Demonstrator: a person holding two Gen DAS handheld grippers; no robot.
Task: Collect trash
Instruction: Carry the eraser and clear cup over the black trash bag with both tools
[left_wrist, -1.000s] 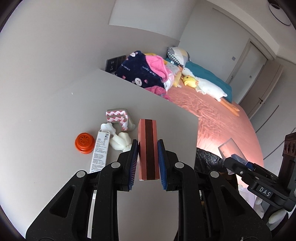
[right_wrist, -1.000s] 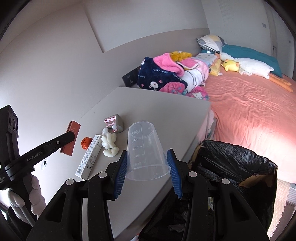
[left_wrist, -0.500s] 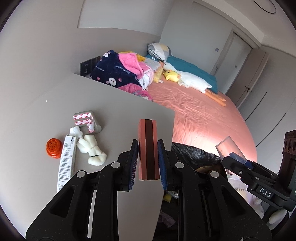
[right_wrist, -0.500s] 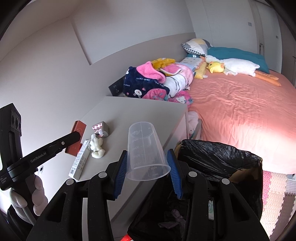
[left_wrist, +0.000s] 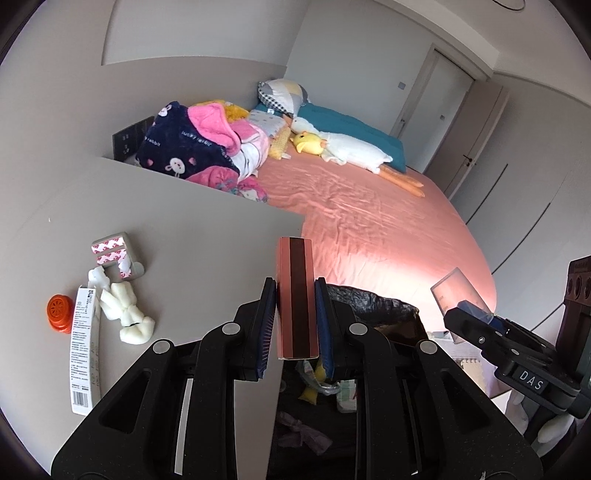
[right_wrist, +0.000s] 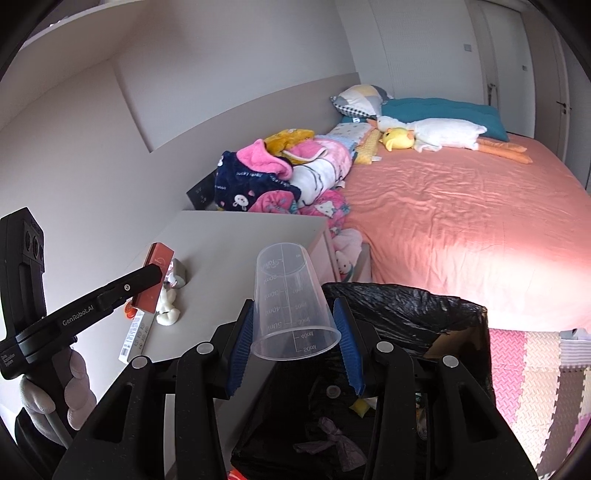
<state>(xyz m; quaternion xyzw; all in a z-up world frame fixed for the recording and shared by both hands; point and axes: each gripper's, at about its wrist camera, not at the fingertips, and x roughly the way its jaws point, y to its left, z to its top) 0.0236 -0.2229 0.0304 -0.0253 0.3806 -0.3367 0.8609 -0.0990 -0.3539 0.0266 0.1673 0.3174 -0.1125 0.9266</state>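
Here the left gripper (left_wrist: 295, 317) is clamping a pink box with a dark stripe (left_wrist: 296, 295) upright between its blue pads, hanging at the edge of the grey bedside table (left_wrist: 192, 236) just beside the black trash bag (left_wrist: 373, 302). The right gripper (right_wrist: 293, 341) is squeezing an upturned clear measuring cup (right_wrist: 291, 299) (rim toward the camera) over the bag's open mouth.
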